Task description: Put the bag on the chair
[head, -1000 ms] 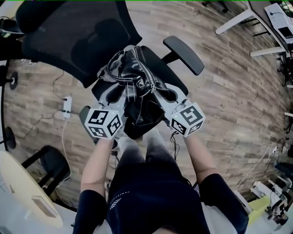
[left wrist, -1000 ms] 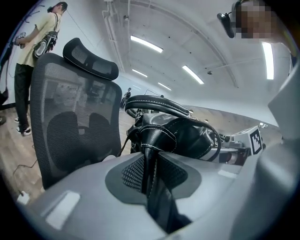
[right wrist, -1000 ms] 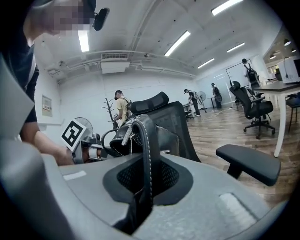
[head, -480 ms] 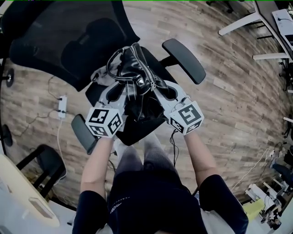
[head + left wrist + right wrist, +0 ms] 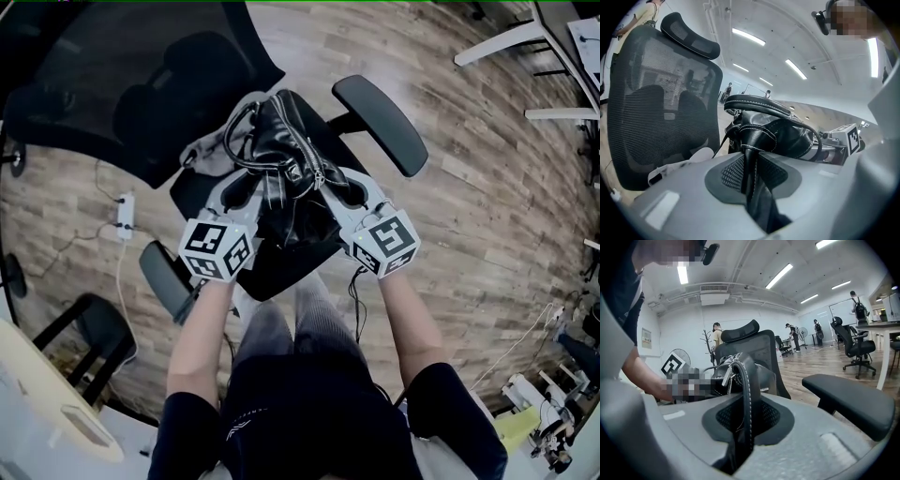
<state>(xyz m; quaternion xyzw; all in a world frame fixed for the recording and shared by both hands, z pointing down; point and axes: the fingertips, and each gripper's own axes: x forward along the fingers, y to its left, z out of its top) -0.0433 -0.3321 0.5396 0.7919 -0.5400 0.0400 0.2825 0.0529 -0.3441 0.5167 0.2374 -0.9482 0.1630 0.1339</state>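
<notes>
— Start with the right gripper (image 5: 745, 423). Its jaws have just been easing apart, but the thin strap (image 5: 747, 380) stands between the pads and looks pinched to me.

— And the left gripper (image 5: 751, 174)?

— Clamped on a thick fold of the black bag (image 5: 281, 155). The bag is in the upper middle of the head view, over the seat (image 5: 286, 270) of the chair (image 5: 141, 84). Whether its bottom rests there, I can't tell.

— So what worries you?

— One side letting go before the other. If the right releases while the bag hangs, the weight swings onto the left. The bag could then slump toward the armrest (image 5: 380, 122) at upper right, or roll off the seat's front edge onto the floor (image 5: 469, 244).

— Anything else?

— That strap. If it snags on a pad as the gripper backs out, it drags the bag along with it. And I'd guess the chair swivels if nudged.
</notes>
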